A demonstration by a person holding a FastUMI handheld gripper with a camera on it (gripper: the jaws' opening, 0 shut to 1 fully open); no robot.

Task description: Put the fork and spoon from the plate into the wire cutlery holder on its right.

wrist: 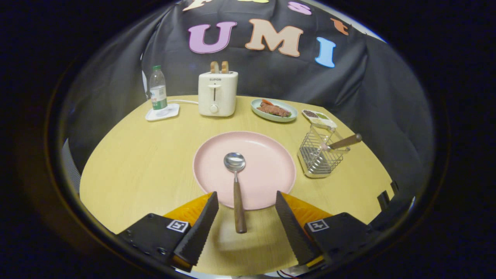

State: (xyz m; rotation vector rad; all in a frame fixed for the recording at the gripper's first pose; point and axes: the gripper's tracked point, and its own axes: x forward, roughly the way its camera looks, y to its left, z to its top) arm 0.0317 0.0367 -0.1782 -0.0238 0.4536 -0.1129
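The claw (246,199) has two long black fingers (199,228) shaped like wedges, narrowing to blunt tips, with fine ribbed ridges across their inner faces. Each finger is backed by an orange plastic piece with a faintly textured surface. Nearer in, both fingers seat into blocky matte-black housings. On top of each housing sits a small square white tag printed with a black fiducial pattern. A thin red wire shows beneath the right housing.
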